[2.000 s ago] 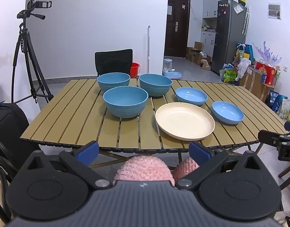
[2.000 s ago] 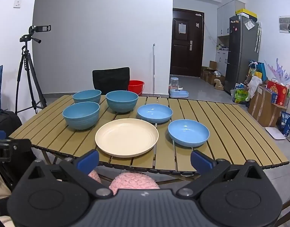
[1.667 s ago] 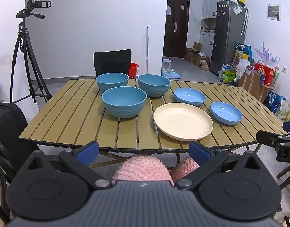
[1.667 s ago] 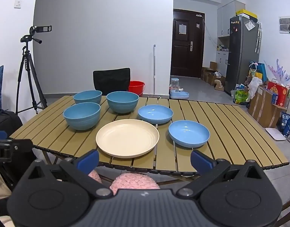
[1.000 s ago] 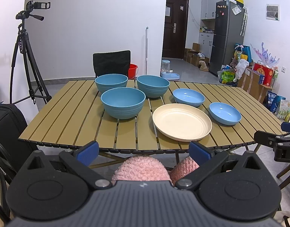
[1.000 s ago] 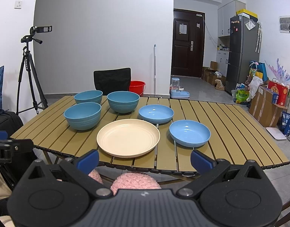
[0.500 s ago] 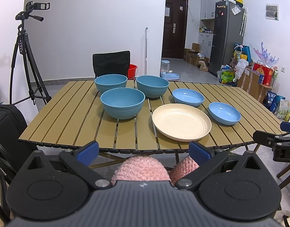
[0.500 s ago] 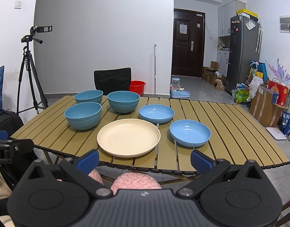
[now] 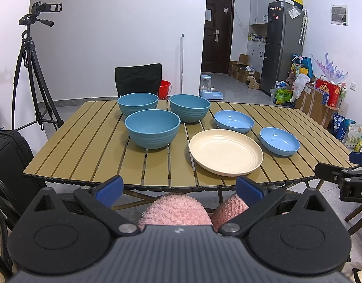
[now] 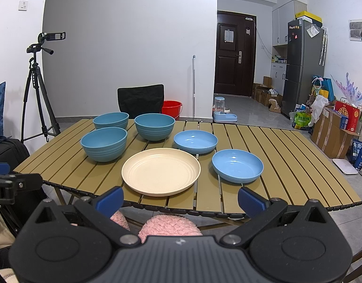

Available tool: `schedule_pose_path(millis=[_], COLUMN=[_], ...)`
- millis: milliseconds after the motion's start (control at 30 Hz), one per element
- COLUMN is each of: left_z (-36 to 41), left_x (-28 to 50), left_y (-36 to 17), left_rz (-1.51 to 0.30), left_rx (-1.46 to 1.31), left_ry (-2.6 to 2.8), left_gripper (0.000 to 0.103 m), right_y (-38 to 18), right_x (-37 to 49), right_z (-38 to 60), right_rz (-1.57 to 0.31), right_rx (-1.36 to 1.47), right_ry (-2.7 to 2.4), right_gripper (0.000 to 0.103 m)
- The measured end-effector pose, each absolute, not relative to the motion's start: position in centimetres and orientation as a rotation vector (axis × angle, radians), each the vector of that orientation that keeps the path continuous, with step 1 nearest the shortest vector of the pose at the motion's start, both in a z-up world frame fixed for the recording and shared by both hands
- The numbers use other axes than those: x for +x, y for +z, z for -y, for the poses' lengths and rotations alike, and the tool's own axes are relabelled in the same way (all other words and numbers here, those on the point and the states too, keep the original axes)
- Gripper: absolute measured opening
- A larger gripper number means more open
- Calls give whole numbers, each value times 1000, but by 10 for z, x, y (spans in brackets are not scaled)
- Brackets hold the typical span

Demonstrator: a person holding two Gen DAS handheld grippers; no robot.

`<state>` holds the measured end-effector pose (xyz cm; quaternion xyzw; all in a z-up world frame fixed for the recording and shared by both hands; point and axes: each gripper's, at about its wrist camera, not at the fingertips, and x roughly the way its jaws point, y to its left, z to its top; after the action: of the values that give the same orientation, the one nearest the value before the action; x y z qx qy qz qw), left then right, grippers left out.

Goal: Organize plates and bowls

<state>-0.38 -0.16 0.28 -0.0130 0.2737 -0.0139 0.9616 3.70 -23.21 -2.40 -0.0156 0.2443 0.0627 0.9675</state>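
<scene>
Here, my left gripper point(image 9: 178, 187) hovers short of the near edge of the slatted table point(image 9: 86, 146), its blue-padded jaws spread wide and empty; my right gripper point(image 10: 181, 198) is likewise released, holding nothing, just before the same edge. On the table stand three deep blue bowls: the near bowl point(image 9: 152, 128), the far-left bowl point(image 9: 138, 103) and the far-centre bowl point(image 9: 189, 108), grouped close together on the left half. Just right of them lies the cream plate point(image 9: 225, 154), nearest the front edge. Two shallow blue dishes sit beside it: one behind point(image 9: 234, 121), one to its right point(image 9: 279, 141). All pieces are upright and unstacked. Pink fuzzy slippers point(image 9: 175, 212) show below the table edge.
</scene>
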Motion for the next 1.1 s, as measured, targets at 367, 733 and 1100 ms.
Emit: schedule_pose_path(millis=[367, 733, 1100], left_z=[2, 2, 3], left_x=[-4, -4, -4], left_y=[3, 3, 3], left_rz=[-555, -555, -555], left_rx=[-27, -27, -34], left_ry=[-29, -29, -32], left_gripper=[103, 103, 103], right_y=[-24, -25, -22], right_x=[37, 37, 36], right_z=[232, 232, 232], right_rz=[-494, -494, -495], right_rx=[-32, -32, -34], right_ry=[127, 127, 131], right_gripper=[103, 103, 103])
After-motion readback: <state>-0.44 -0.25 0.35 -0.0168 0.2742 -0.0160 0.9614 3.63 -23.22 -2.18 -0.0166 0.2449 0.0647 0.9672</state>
